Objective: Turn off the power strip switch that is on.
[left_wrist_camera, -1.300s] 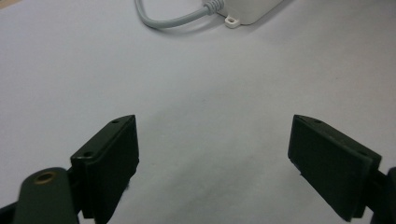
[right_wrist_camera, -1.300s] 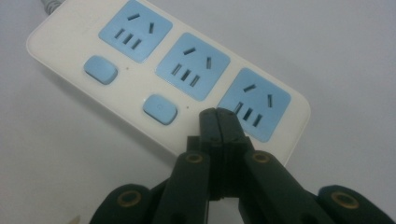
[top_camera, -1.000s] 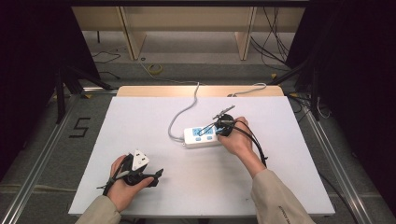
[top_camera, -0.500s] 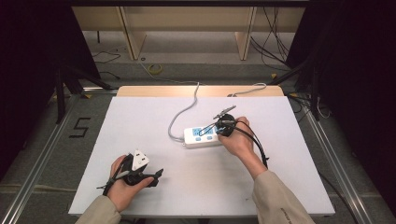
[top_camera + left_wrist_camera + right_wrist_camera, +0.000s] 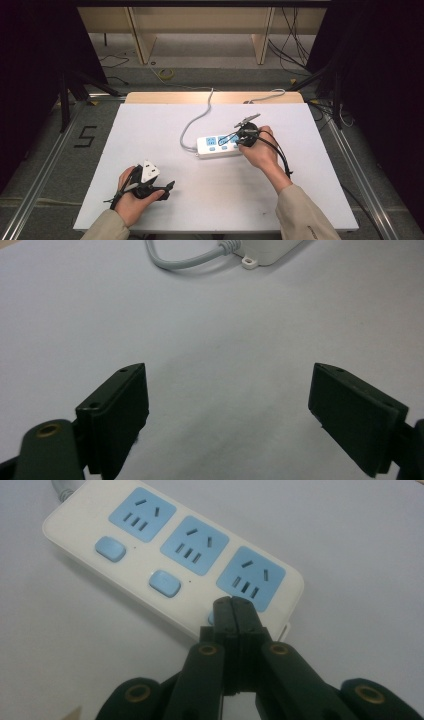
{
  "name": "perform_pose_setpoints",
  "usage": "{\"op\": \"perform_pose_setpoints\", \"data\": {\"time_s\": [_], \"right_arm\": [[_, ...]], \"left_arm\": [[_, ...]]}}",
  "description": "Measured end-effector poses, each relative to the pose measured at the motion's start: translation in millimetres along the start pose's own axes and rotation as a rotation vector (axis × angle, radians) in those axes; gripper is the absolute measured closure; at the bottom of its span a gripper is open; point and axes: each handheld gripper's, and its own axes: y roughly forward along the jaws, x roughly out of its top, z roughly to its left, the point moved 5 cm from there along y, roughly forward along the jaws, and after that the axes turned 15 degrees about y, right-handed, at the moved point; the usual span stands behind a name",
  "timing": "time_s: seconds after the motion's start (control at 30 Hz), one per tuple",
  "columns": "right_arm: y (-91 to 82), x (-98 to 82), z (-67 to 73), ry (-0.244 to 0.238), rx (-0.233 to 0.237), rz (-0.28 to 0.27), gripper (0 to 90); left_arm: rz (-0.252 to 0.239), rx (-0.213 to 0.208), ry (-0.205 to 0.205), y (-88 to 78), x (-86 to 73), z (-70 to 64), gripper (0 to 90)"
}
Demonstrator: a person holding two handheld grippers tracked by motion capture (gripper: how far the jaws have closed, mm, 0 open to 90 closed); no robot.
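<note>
A big white table (image 5: pixel 165 125) fills the middle of the high view. A person's two arms in tan sleeves (image 5: pixel 305 215) come in from the bottom.

A white power strip (image 5: pixel 220 146) lies flat near the middle of the table. It has three blue sockets and small blue buttons beside them. Its grey cord (image 5: pixel 192 127) curls away from one end and runs off the far edge of the table.

The right gripper (image 5: pixel 233 611) is at the end of the power strip away from the cord. Its two black jaws are pressed tight together with nothing between them. The tips sit right on the third blue button (image 5: pixel 212 617), the one by the last socket.

The left gripper (image 5: pixel 227 410) is low on the table, near the front edge and well apart from the power strip. Its jaws are spread wide with nothing between them.
</note>
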Motion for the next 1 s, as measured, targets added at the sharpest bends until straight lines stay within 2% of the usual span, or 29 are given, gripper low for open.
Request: {"op": "perform_pose_setpoints", "data": {"time_s": [0.27,1.0], "right_arm": [[-9.3,-4.0,-6.3,0.004,0.006,-0.019,90.0],[-23.3,-30.0,-24.2,0.041,0.032,-0.032,90.0]], "left_arm": [[0.0,0.001,-0.001,-0.1,0.0,-0.2,16.0],[0.003,0.003,-0.007,-0.1,-0.6,-0.4,16.0]]}}
